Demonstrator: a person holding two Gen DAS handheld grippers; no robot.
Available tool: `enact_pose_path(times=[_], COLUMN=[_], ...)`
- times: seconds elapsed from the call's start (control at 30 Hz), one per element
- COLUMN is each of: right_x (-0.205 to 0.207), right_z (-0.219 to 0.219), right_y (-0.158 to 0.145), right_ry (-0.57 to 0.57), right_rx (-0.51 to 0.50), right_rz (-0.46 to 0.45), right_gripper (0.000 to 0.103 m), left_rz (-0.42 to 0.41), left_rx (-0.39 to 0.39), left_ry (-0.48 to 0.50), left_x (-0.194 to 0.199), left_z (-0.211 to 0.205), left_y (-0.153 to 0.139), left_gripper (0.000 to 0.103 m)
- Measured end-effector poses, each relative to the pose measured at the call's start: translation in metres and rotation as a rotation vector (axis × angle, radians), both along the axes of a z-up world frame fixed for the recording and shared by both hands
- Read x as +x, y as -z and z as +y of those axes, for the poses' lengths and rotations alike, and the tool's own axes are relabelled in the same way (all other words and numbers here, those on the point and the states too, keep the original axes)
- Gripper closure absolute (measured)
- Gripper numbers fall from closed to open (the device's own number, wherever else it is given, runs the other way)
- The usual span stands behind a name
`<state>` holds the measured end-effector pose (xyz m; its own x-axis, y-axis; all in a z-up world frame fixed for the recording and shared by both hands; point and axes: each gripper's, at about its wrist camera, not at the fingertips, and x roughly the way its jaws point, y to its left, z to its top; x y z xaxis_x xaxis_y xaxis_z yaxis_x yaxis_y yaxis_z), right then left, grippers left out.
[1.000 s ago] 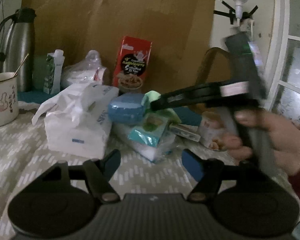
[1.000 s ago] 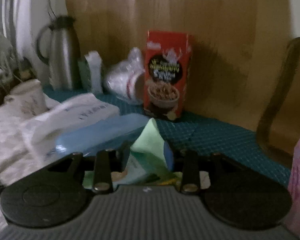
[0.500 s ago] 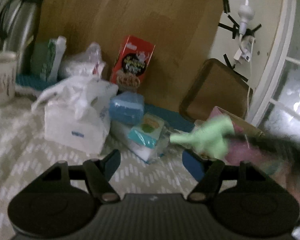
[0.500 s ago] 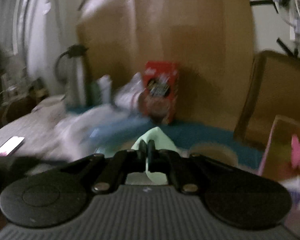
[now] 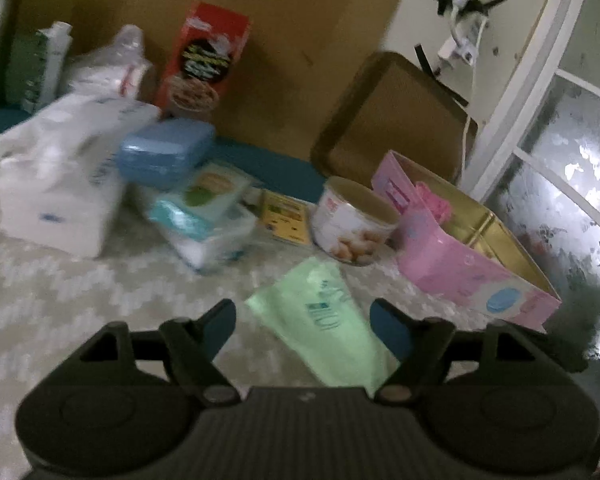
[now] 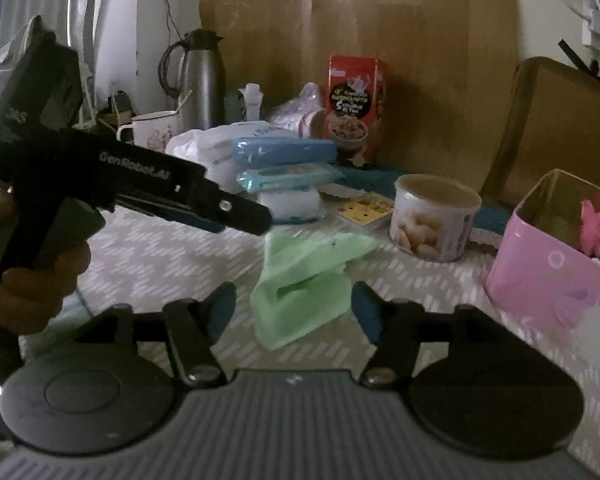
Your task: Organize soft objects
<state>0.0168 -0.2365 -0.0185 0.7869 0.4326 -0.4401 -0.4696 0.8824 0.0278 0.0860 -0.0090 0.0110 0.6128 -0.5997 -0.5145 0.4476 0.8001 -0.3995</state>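
A light green cloth (image 5: 324,332) lies crumpled on the patterned tablecloth. It sits between the fingers of my left gripper (image 5: 304,316), whose jaws are opening and do not press on it. In the right wrist view the same green cloth (image 6: 300,280) lies loose between the fingers of my right gripper (image 6: 294,304), whose jaws are also opening. The left gripper (image 6: 256,216), held by a hand (image 6: 32,272), points in from the left, its tips over the cloth's far corner. To the right stands an open pink box (image 5: 460,272) with a pink soft thing (image 5: 432,204) inside.
Behind the cloth stand a round tin (image 5: 352,220), a blue case (image 5: 164,152) stacked on wipe packs, a white tissue pack (image 5: 56,184) and a red carton (image 5: 200,60). A brown tray (image 5: 392,120) leans on the wall. A thermos (image 6: 198,80) and mug (image 6: 152,132) stand far left.
The right gripper pinched the green cloth off the pile, carried it right and let it go; it now lies on the table. The left gripper swung right over it.
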Motion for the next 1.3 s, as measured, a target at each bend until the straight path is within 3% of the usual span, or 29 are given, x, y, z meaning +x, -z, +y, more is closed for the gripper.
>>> enact_pose_path(times=[0.1,0.17,0.2,0.23,0.27,0.3,0.33,0.5,0.6,0.77,0.87,1.1,1.23,1.3], right_x=[0.019,0.026,0.028,0.027,0.026,0.025,0.023,0.003,-0.011,-0.026,-0.025,0.002,0.022,0.029], right_z=[0.007,0.011,0.011,0.009,0.008,0.007,0.006,0.005,-0.007,-0.047,-0.071,-0.138,-0.168,-0.181], right_y=[0.008,0.016,0.018,0.018,0.017,0.017,0.017,0.01,-0.003,-0.027,-0.034,-0.023,-0.017,-0.011], right_ry=[0.005,0.005,-0.001,-0.011,-0.02,-0.025,-0.023,0.0,0.062,0.215,0.31,0.523,0.635,0.719], right_rx=[-0.034,-0.062,-0.045,-0.026,-0.018,-0.01,-0.01,-0.021,-0.023,-0.007,-0.032,-0.045,-0.03,-0.052], right_rz=[0.041,0.07,0.078,0.082,0.084,0.083,0.077,-0.033,-0.145,-0.312,-0.366,-0.283,-0.201,-0.185], right_gripper=[0.031,0.035,0.043,0.068,0.083,0.094,0.095,0.096,0.096,0.096,0.096,0.096,0.094,0.066], left_rz=[0.033,0.069,0.088,0.097,0.073,0.062,0.047,0.08,-0.025,-0.168,-0.241,-0.228,-0.229,-0.248], left_rx=[0.008,0.022,0.035,0.049,0.069,0.092,0.112,0.066,0.086,0.052,0.05,0.077,0.132,0.19], left_ry=[0.036,0.056,0.063,0.071,0.068,0.082,0.09,0.165,0.194,0.291,0.362,0.469,0.464,0.42], left_x=[0.01,0.018,0.021,0.021,0.018,0.015,0.012,0.005,-0.007,-0.015,-0.015,0.003,0.011,0.01], left_z=[-0.018,-0.031,-0.037,-0.042,-0.047,-0.052,-0.056,-0.067,-0.084,-0.124,-0.162,-0.258,-0.301,-0.313], left_y=[0.0,0.005,0.008,0.011,0.012,0.012,0.012,0.004,-0.018,-0.058,-0.073,-0.061,-0.051,-0.047], left_gripper=[0.029,0.037,0.043,0.05,0.058,0.064,0.074,0.077,0.077,0.075,0.075,0.069,0.04,0.037])
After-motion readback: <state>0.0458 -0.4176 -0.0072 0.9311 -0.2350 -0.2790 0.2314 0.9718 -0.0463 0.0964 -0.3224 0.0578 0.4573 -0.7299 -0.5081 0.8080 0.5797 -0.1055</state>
